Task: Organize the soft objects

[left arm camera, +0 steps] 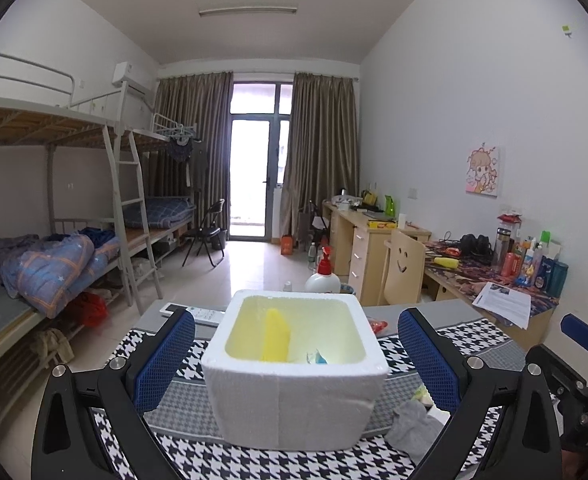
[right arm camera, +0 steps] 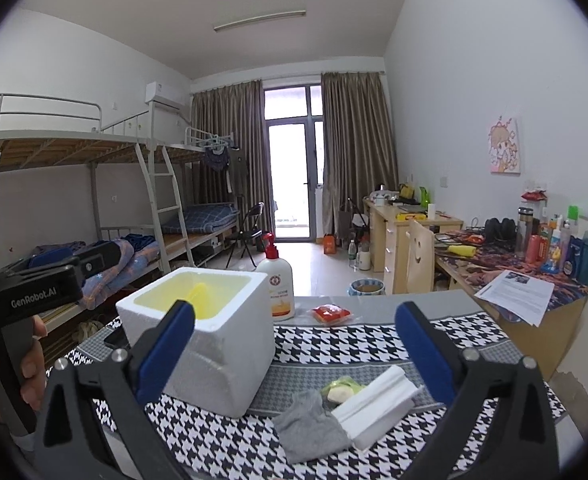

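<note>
Evidently held both tongs wide and empty. Saw left tongs (left arm camera: pixel 297 318) spread to either side of box (left arm camera: pixel 294 408), pads clear of its walls, nothing pinched. Saw right tongs (right arm camera: pixel 295 312) spread likewise, with box ahead and to their left and bare table (right arm camera: pixel 373 344) between the fingers.

Found grey cloth (right arm camera: pixel 309 428) crumpled on table, low between right fingers and nearer than anything else, its right edge against white block (right arm camera: pixel 377 404). Found small green-and-pale lump (right arm camera: pixel 341 390) just beyond cloth, against block's far end. Noted red packet (right arm camera: pixel 331 314) farther ahead, near the middle, just right of bottle (right arm camera: pixel 278 280). Spotted yellow piece (left arm camera: pixel 276 334) standing inside box, dead ahead of left tongs, with pale blue scrap (left arm camera: pixel 317 358) beside it toward the near wall.

Judged step as between picks: some soft things boxed; cloth, lump and block not yet in. Judged next move as right tongs' job: dip toward cloth, straddle its bunched part, close on it, lift clear, carry left over box rim, let go. Called for a low approach, given limp cloth flat on table, apt to slip from pads or drag lump along. Could use left tongs to steady light box, likely to slide if nudged.
</note>
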The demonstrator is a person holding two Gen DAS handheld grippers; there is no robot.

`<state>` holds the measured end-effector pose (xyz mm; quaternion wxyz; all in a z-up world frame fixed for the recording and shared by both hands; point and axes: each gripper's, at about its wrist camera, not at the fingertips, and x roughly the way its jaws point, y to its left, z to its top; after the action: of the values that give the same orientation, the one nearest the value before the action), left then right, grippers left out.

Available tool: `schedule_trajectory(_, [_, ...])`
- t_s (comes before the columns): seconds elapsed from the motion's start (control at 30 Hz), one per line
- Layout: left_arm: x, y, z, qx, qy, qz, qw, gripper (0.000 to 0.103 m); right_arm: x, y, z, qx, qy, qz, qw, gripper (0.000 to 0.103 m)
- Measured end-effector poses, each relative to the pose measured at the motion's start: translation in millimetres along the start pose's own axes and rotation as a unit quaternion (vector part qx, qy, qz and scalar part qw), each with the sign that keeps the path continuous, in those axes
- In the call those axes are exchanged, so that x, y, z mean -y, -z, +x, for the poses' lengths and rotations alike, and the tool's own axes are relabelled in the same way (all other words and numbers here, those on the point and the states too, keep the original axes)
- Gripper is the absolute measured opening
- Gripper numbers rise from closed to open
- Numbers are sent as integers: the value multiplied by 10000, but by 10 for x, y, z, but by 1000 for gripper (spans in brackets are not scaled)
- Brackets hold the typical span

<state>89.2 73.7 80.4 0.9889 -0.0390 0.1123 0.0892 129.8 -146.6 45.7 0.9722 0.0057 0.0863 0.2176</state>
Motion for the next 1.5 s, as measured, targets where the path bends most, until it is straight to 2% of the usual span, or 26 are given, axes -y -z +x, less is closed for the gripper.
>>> schedule_trajectory(0.37, [118,193,-341,93,140,17,9999,102,23,218,-349,92,96,28,9999,102])
schedule_trajectory(0.5, [161,249,-450,155,209,46,9997,102,37,292,-491,151,-11,103,9998,102])
schedule_trajectory(0.87, [208,329,-577,213,295,68,9993,102,52,392,-711,349,118,105,9993,102])
schedule_trajectory(1.23, [253,530,-598,147,396,108,9990,102,71,686,-633,202,401,-62,9990,103])
schedule_trajectory(1.5, [221,703,-546,99,398,87,9991,102,106,819,-612,130,366,-26,9992,103])
